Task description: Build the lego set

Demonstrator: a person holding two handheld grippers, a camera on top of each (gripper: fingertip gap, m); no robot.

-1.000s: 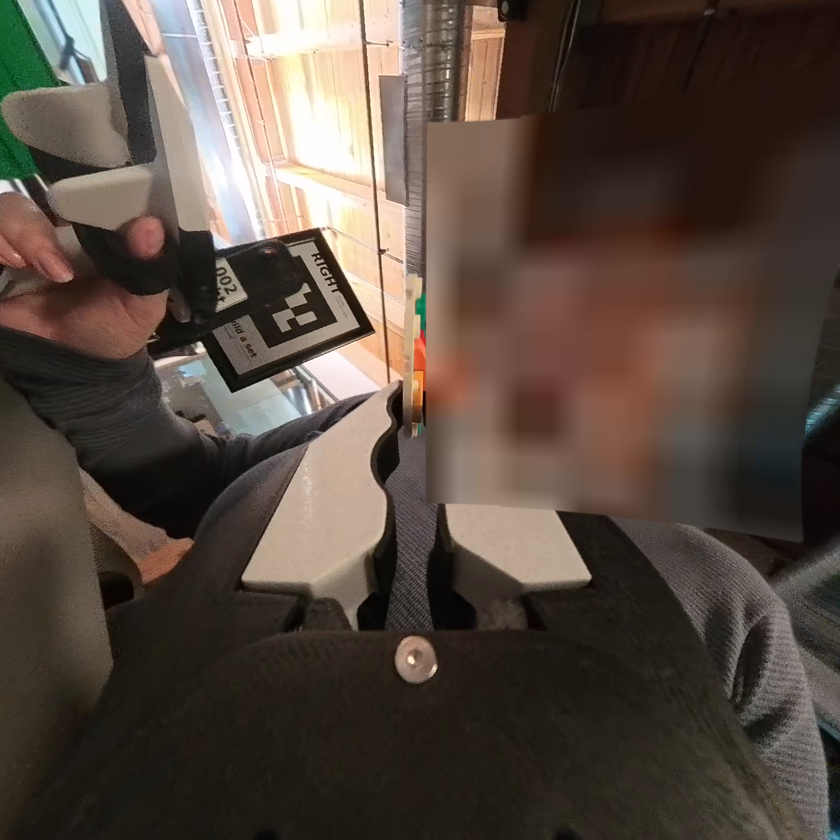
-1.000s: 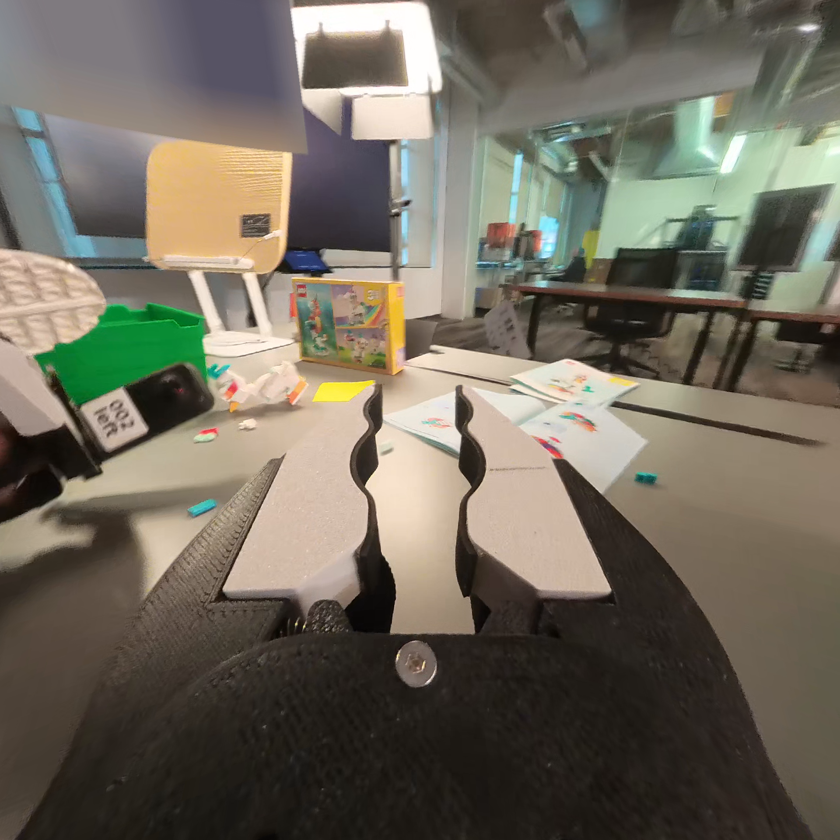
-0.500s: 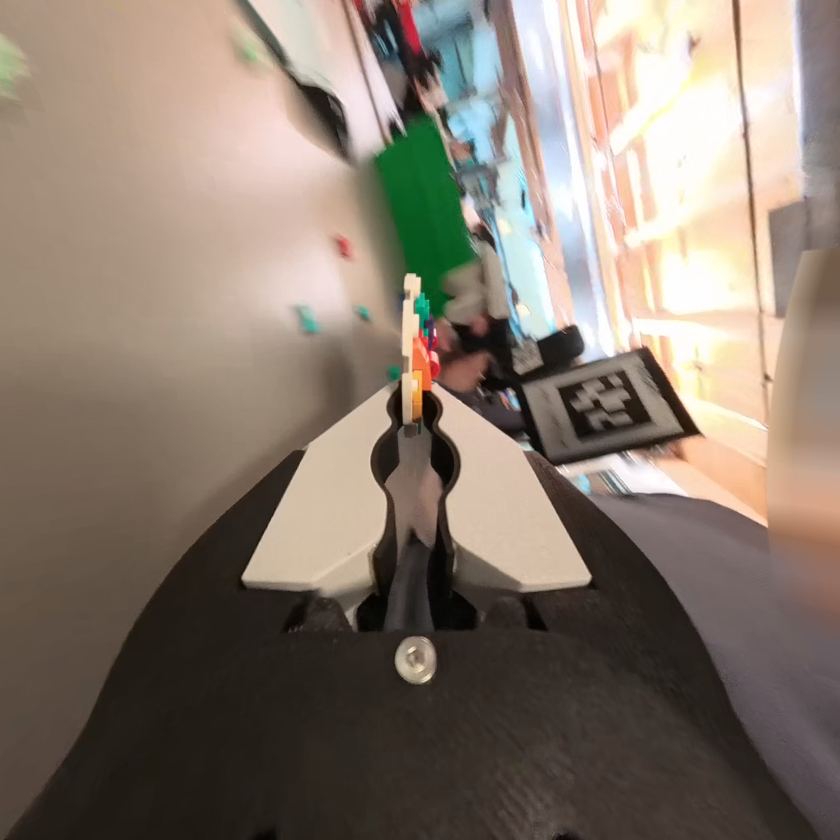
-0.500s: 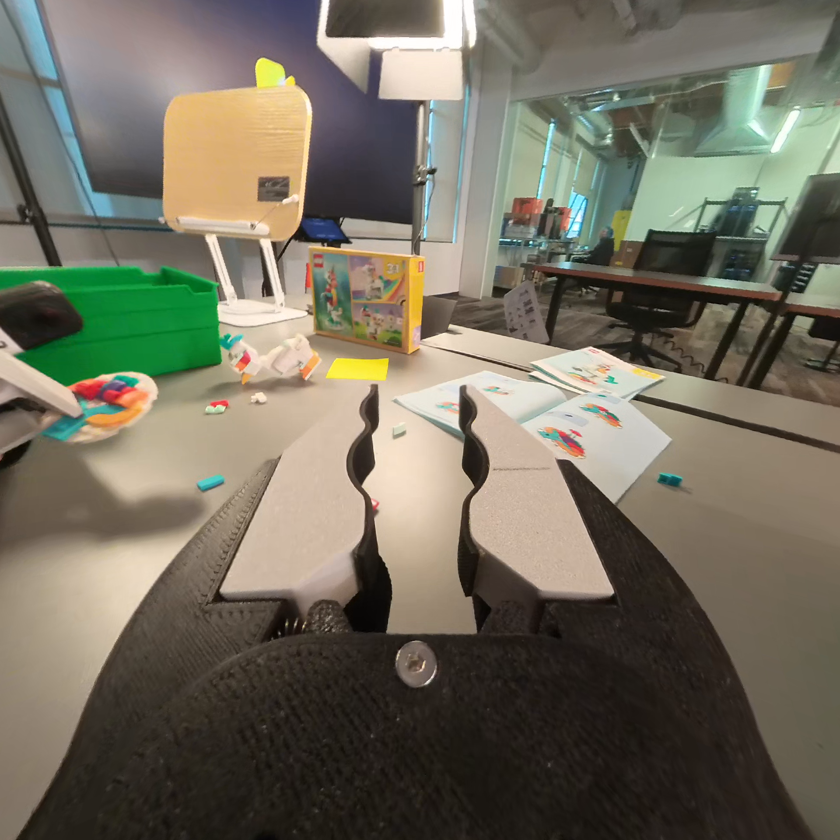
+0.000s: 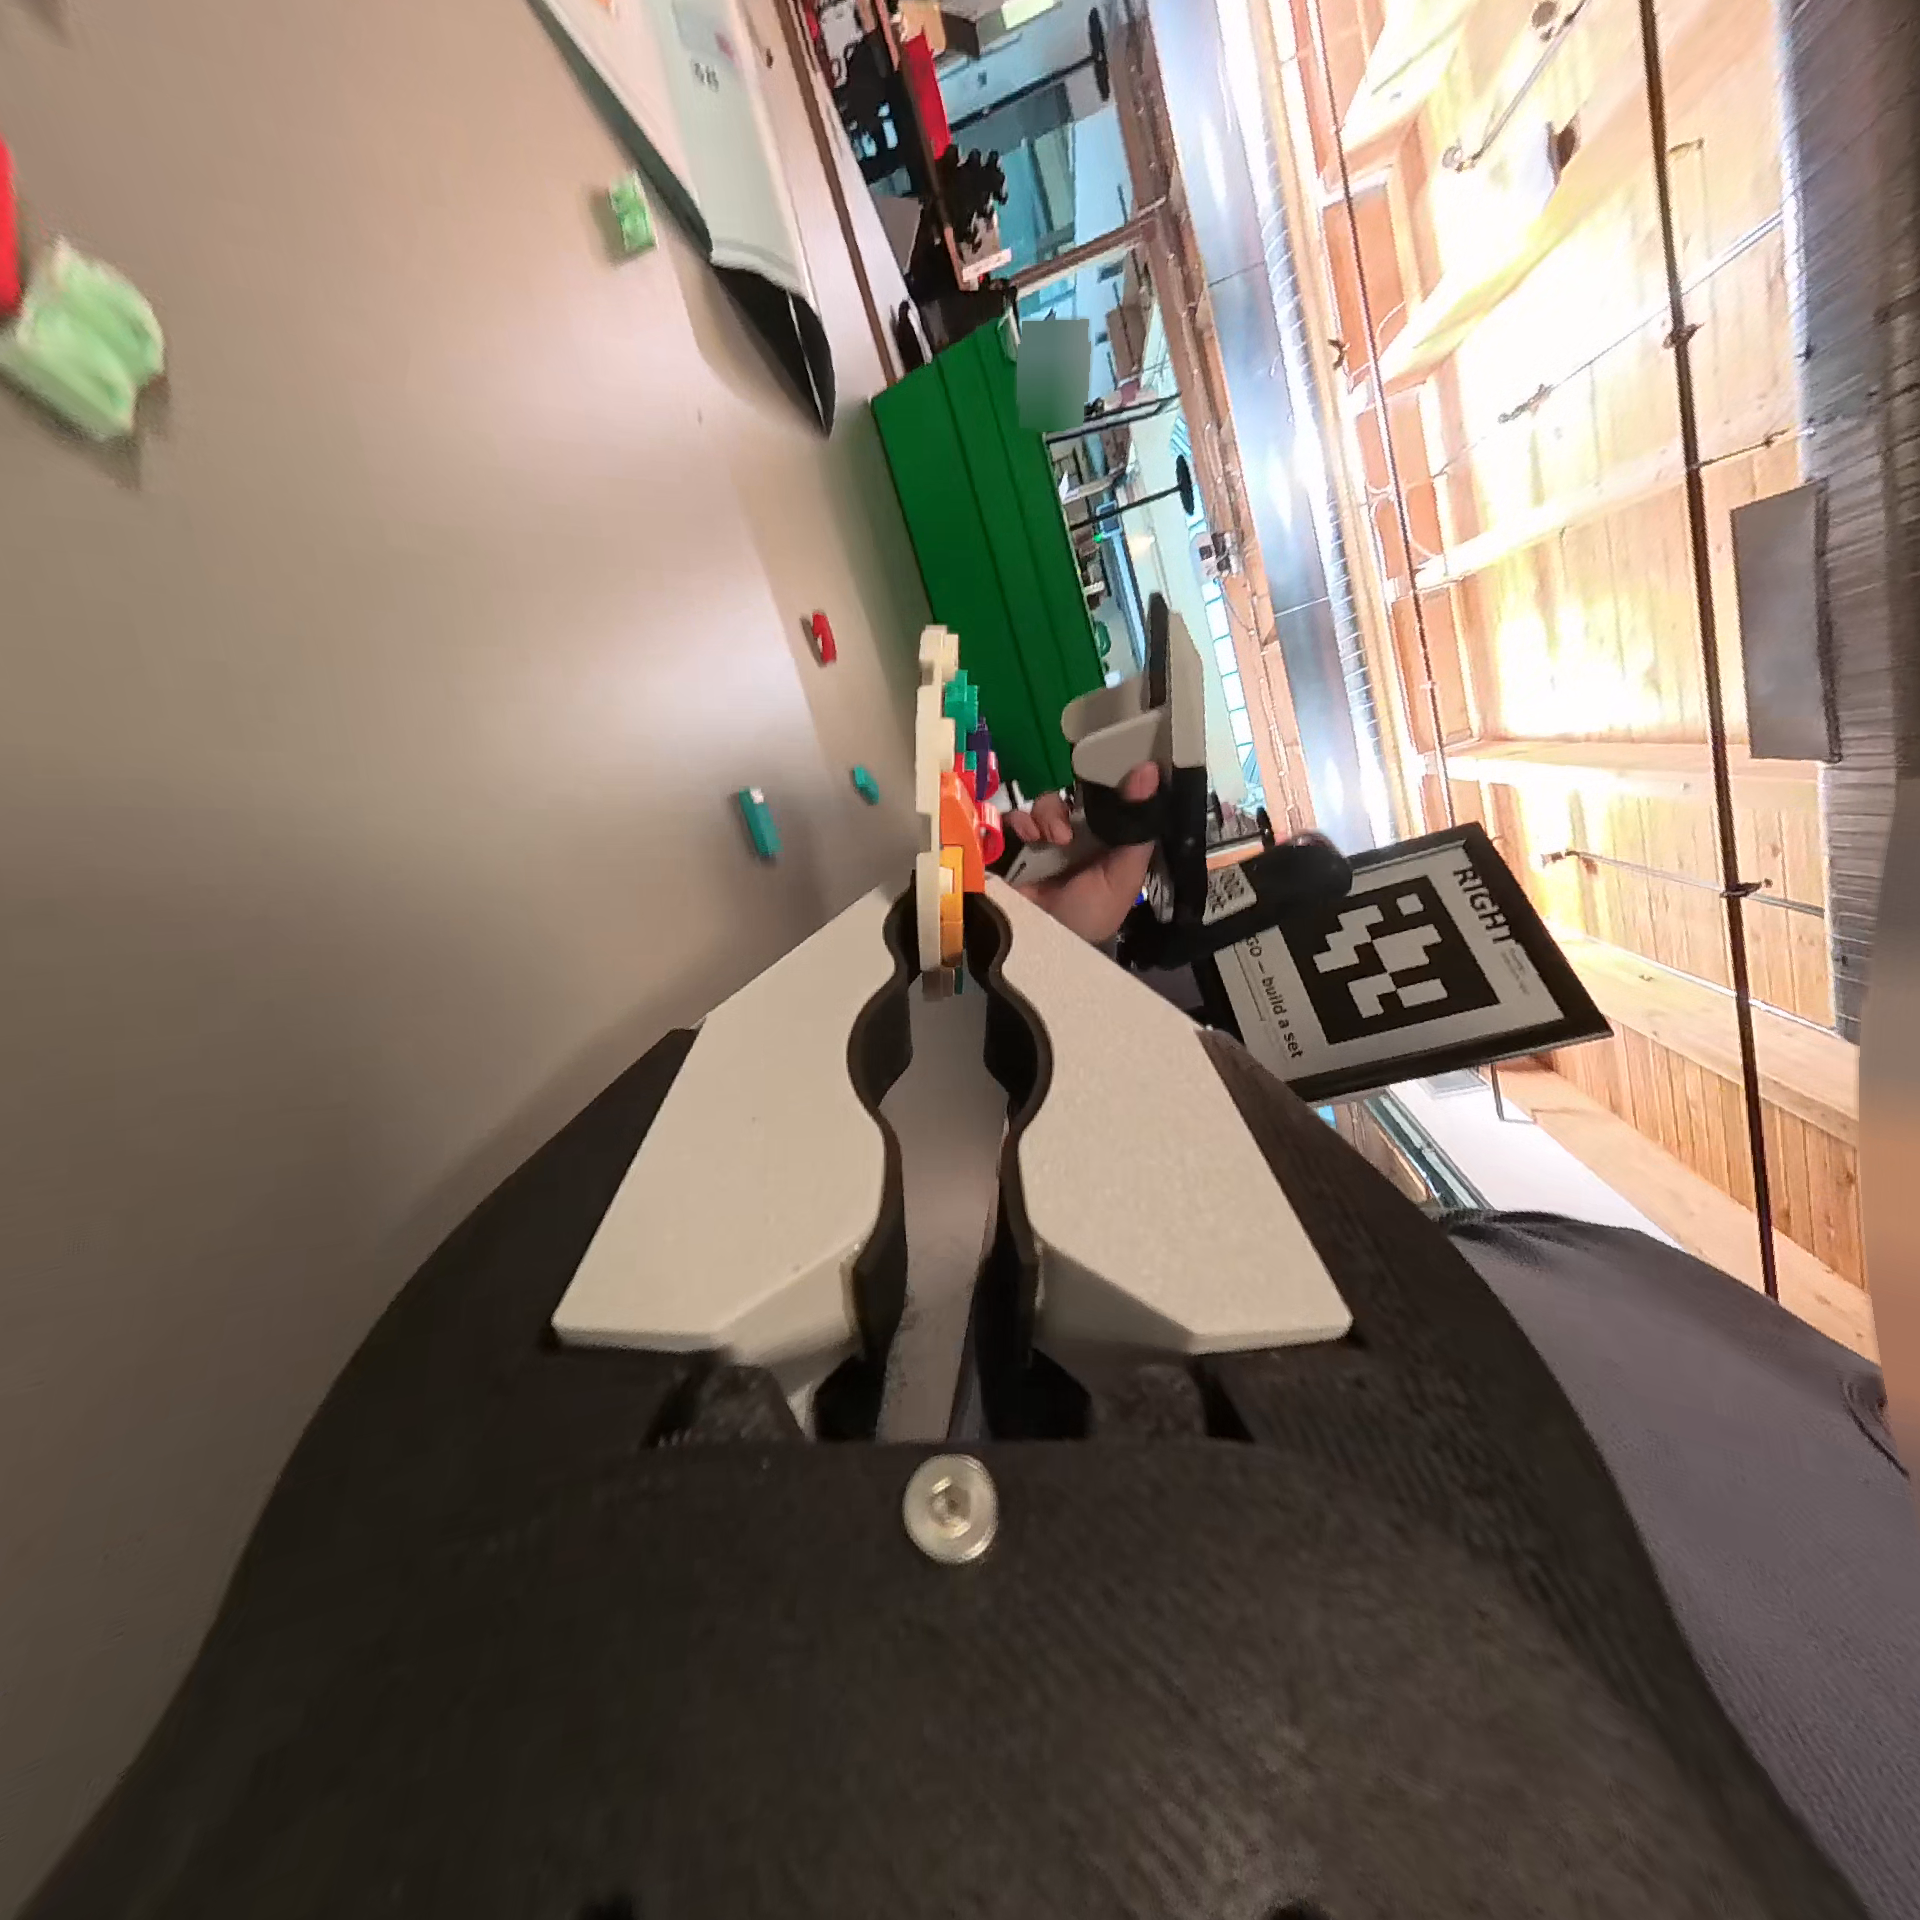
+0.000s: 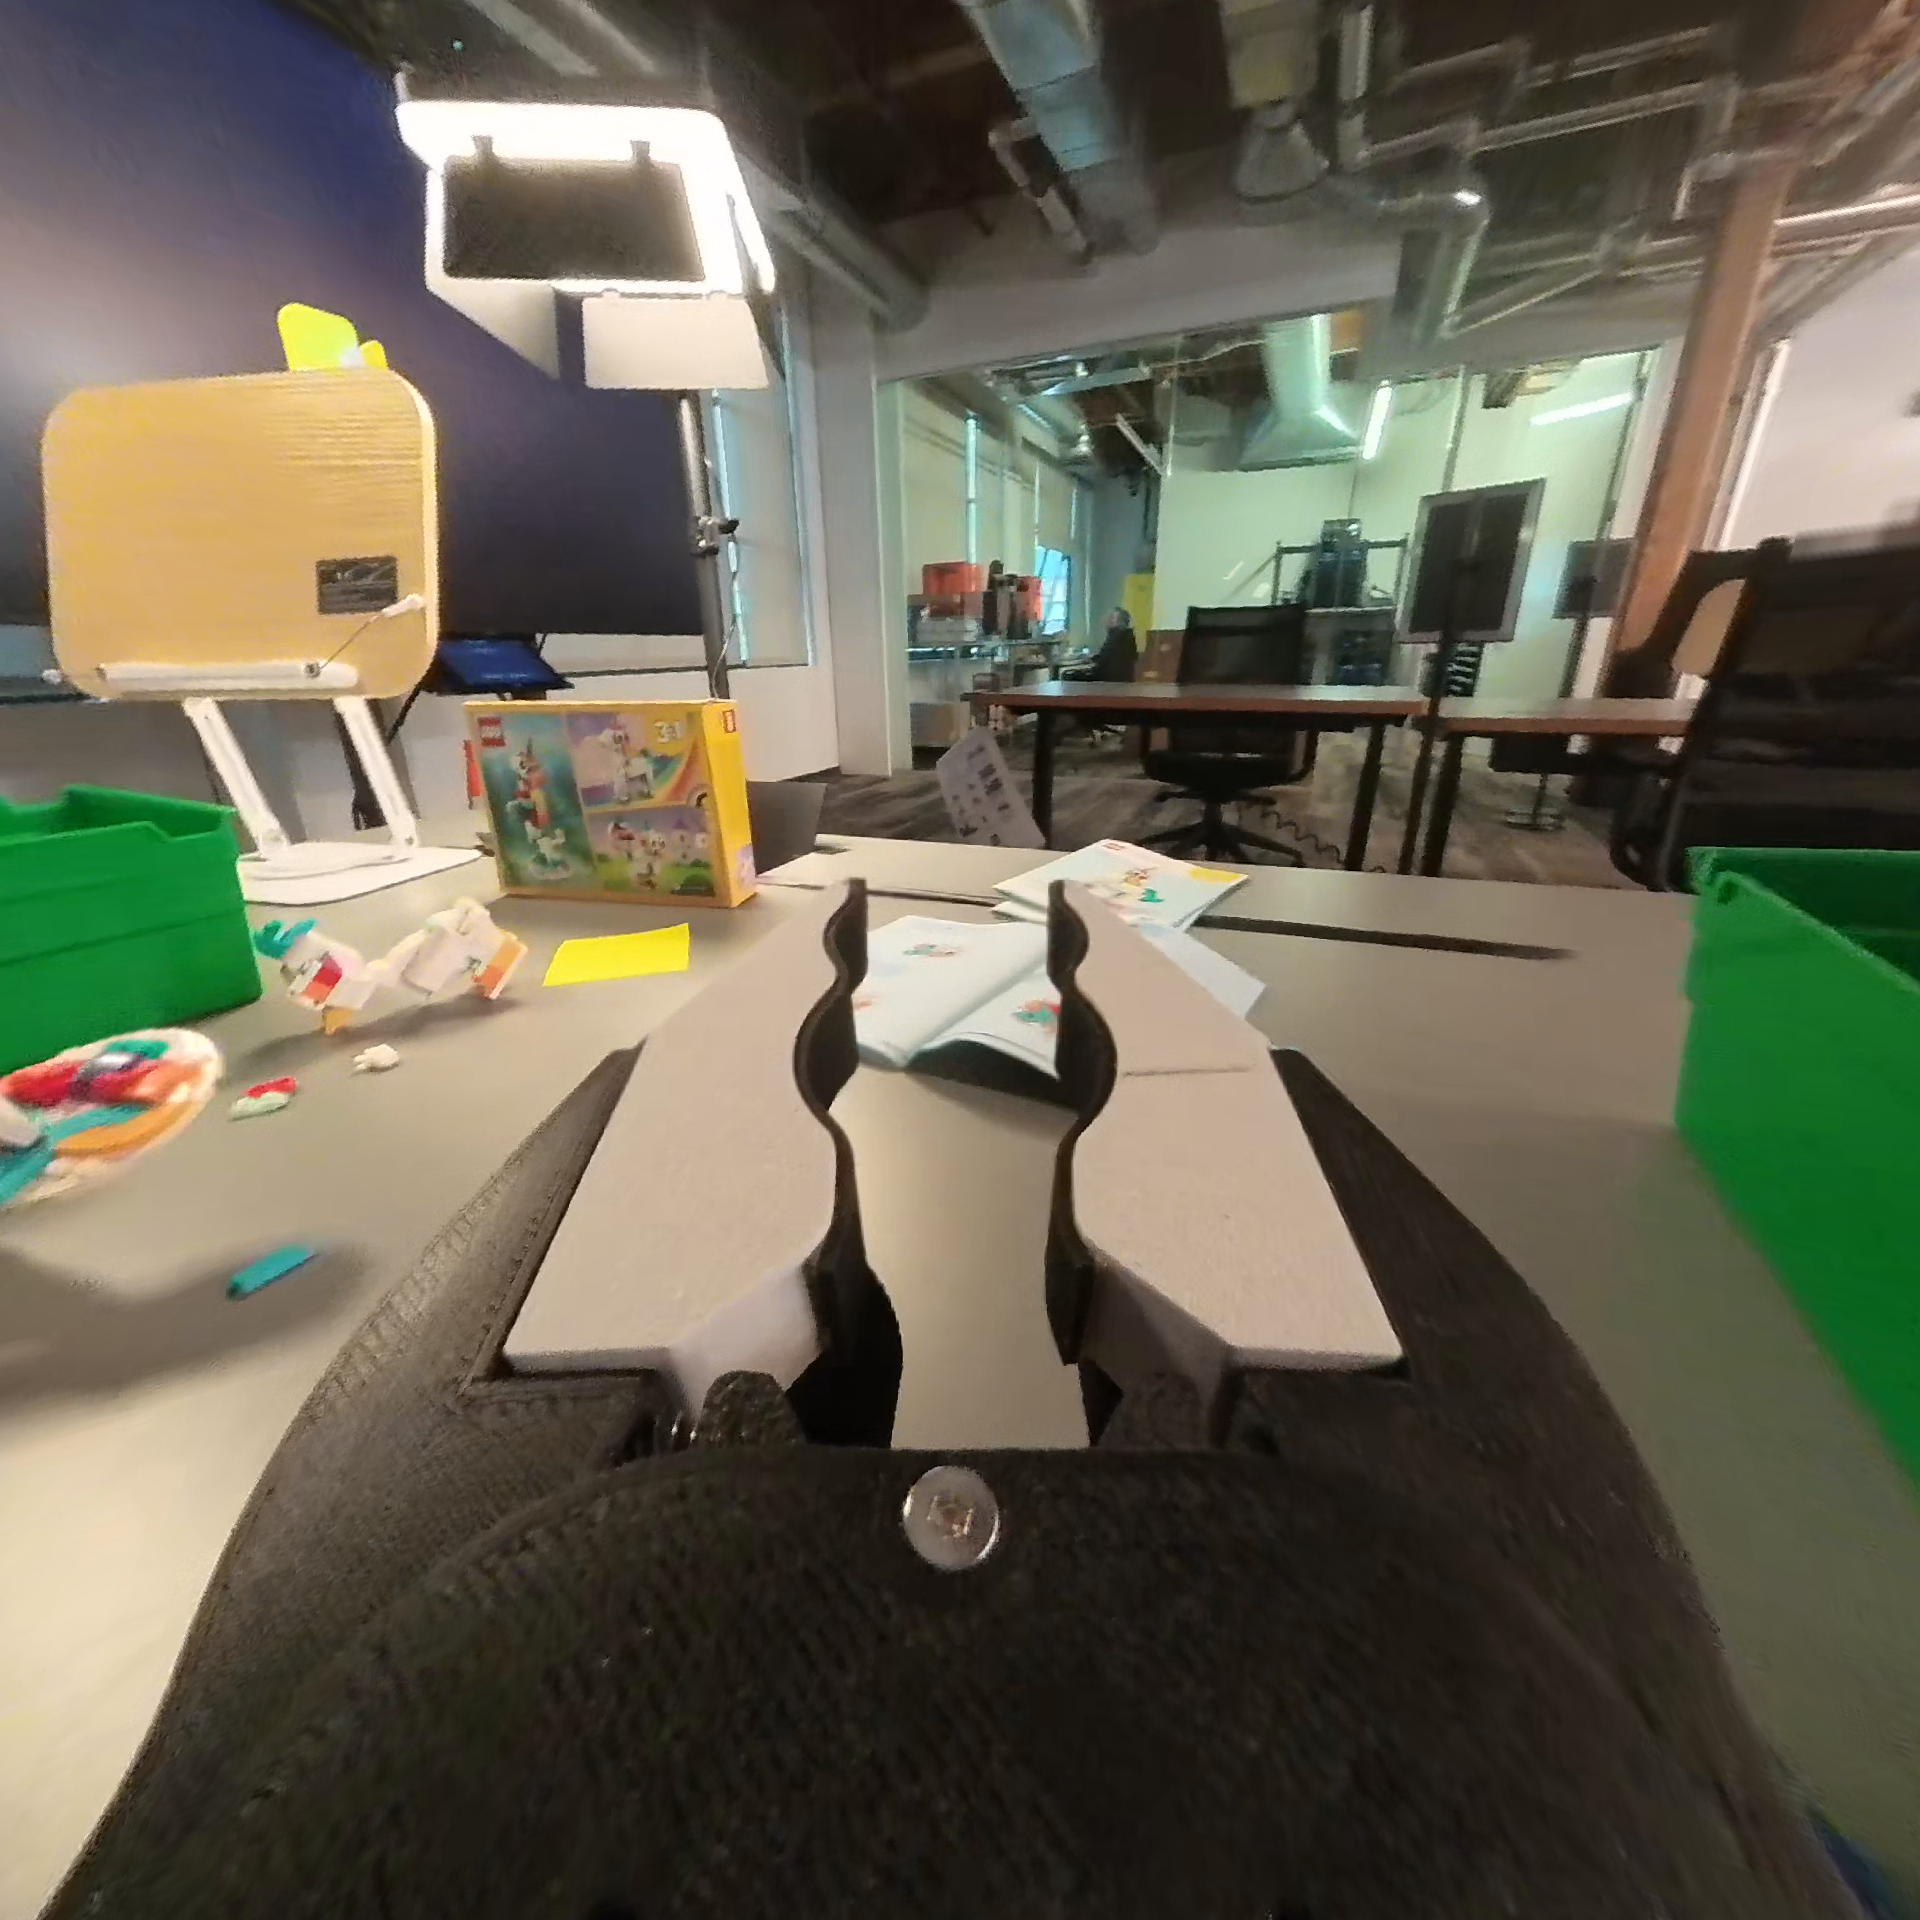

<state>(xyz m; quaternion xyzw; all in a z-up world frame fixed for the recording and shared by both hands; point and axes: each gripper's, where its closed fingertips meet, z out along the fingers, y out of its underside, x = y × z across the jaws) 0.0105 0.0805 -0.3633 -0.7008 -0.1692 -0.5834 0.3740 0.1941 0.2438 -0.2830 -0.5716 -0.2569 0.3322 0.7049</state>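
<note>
Because the left claw (image 5: 951,914) pinches only the bottom edge of the flat rainbow lego piece (image 5: 943,769) held above the worktop (image 5: 364,623), it might slip and fall, while the right claw (image 6: 951,914) waits open and empty.

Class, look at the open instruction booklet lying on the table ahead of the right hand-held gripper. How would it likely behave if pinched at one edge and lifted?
The open instruction booklet looks thin, so it would probably droop. Its pages may flop shut. Probably light.
</note>
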